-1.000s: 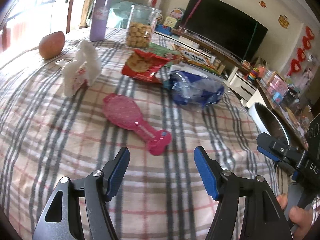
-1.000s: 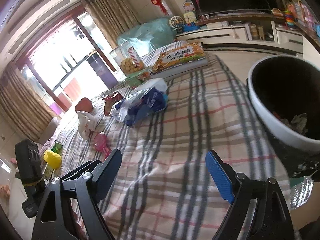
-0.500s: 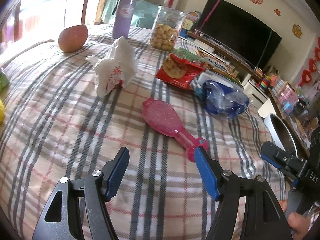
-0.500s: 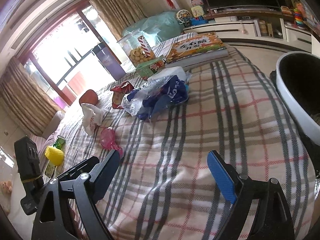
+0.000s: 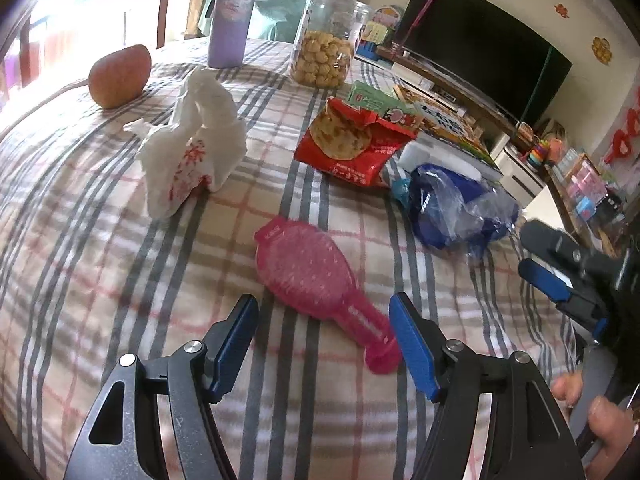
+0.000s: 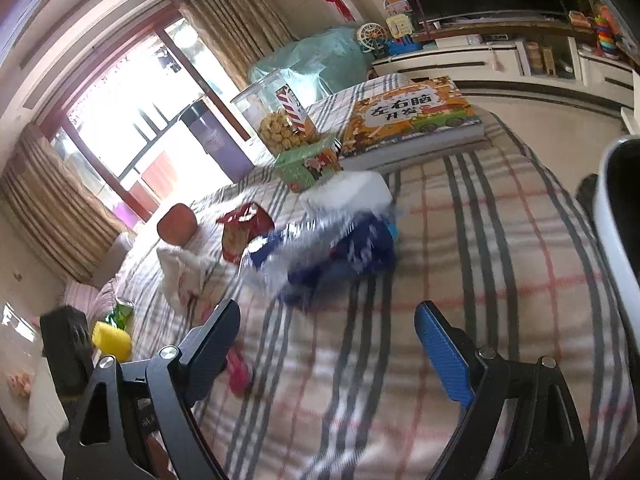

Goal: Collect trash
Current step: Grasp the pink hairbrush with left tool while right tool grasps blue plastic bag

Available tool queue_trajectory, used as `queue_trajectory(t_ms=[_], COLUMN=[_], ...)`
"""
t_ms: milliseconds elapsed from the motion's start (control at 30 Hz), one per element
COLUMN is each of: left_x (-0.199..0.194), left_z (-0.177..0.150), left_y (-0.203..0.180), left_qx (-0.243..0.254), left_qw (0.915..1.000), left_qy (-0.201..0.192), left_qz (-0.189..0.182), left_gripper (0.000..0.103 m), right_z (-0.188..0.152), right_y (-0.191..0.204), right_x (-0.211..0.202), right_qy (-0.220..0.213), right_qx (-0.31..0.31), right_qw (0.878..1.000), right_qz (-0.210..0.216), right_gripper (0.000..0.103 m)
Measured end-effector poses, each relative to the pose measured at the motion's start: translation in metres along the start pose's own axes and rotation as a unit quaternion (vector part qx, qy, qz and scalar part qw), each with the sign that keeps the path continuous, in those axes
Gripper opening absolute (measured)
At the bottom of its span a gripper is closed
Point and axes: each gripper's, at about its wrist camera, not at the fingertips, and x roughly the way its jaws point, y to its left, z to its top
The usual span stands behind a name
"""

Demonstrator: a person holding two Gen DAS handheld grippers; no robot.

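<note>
On plaid cloth (image 5: 100, 272), crumpled wrappers (image 5: 352, 140)

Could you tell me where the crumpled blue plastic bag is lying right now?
In the left wrist view the blue plastic bag lies right of centre on the plaid cloth, just beyond the pink brush and beside the red snack packet.

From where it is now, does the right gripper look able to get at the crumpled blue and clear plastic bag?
Probably yes. The right gripper is open and empty, the crumpled blue and clear plastic bag lies just ahead of it, and only bare plaid tablecloth lies between them.
</note>
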Motion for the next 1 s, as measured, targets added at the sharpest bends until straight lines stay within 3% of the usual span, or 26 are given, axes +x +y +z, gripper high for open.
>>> queue_trajectory(t_ms=[133, 233, 267, 300, 433, 600, 633, 700, 733, 767, 833, 1000], left_x=[0.011, 0.018, 0.019, 0.019, 0.018, 0.009, 0.007, 0.002, 0.000, -0.001, -0.004, -0.012], left_z=[0.007, 0.008, 0.007, 0.006, 0.003, -0.003, -0.004, -0.007, -0.009, -0.011, -0.013, -0.015], left_y=[-0.004, -0.010, -0.011, -0.012, -0.014, -0.018, -0.017, -0.016, -0.015, -0.013, -0.008, 0.004], left_qx=[0.007, 0.022, 0.025, 0.028, 0.036, 0.051, 0.053, 0.058, 0.060, 0.060, 0.057, 0.046], left_qw=[0.9999, 0.9996, 0.9995, 0.9994, 0.9992, 0.9983, 0.9982, 0.9979, 0.9978, 0.9979, 0.9981, 0.9987], left_qy=[-0.004, -0.007, -0.009, -0.012, -0.018, -0.028, -0.028, -0.030, -0.027, -0.023, -0.019, -0.018], left_qz=[0.011, 0.018, 0.018, 0.017, 0.006, -0.005, -0.006, -0.007, -0.010, -0.011, -0.013, -0.012], left_gripper=[0.065, 0.051, 0.050, 0.050, 0.049, 0.048, 0.048, 0.045, 0.026, 0.025, 0.025, 0.024], right_z=[0.011, 0.013, 0.012, 0.011, 0.005, -0.004, -0.004, -0.002, -0.002, 0.001, 0.004, 0.012], right_y=[-0.005, -0.008, -0.008, -0.007, -0.012, -0.020, -0.018, -0.014, -0.011, -0.008, -0.002, 0.028], right_x=[0.020, 0.035, 0.037, 0.039, 0.037, 0.019, 0.015, 0.009, 0.008, 0.007, 0.004, 0.016], right_qy=[0.004, 0.015, 0.015, 0.016, 0.024, 0.016, 0.016, 0.014, 0.013, 0.013, 0.006, 0.004], right_qx=[0.022, 0.032, 0.028, 0.020, 0.018, 0.014, 0.011, 0.000, -0.007, -0.013, -0.023, -0.087], right_qw=[1.000, 0.999, 0.999, 1.000, 1.000, 1.000, 1.000, 1.000, 1.000, 1.000, 0.999, 0.996], right_qz=[0.011, 0.016, 0.015, 0.010, 0.005, 0.013, 0.018, 0.018, 0.016, 0.022, 0.034, 0.037], right_gripper=[0.090, 0.085, 0.072, 0.066, 0.000, 0.000, 0.007, 0.009, 0.019, 0.041, 0.070, 0.072])
